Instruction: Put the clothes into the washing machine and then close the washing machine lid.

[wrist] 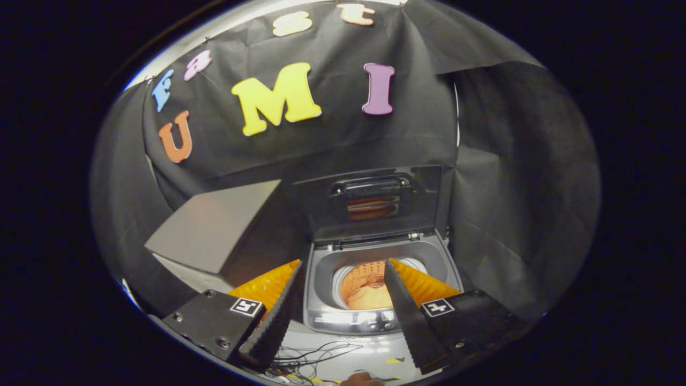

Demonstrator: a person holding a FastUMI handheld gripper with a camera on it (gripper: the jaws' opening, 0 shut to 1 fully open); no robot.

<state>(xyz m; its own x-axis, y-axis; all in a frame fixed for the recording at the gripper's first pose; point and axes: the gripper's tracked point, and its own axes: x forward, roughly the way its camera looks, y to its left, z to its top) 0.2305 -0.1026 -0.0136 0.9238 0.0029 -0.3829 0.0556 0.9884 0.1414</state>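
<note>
A small grey top-loading washing machine (pixel 320 284) stands just ahead of my fingers. Its dark lid (pixel 375 214) is raised upright at the back, handle at the top. The round drum opening (pixel 364 292) glows orange inside; the upper wall shows perforations, and the lower part is a smooth orange mass that may be cloth, though I cannot tell. My gripper (pixel 343 262) is open, its fingers spread to either side of the opening with nothing between them. The right fingertip (pixel 394 273) overlaps the drum's right edge in this view.
A grey slanted box (pixel 214 230) stands to the left of the machine. Thin dark cables (pixel 316 354) lie on the pale surface in front of the machine's control panel (pixel 353 320). Black cloth walls close in behind and to the right.
</note>
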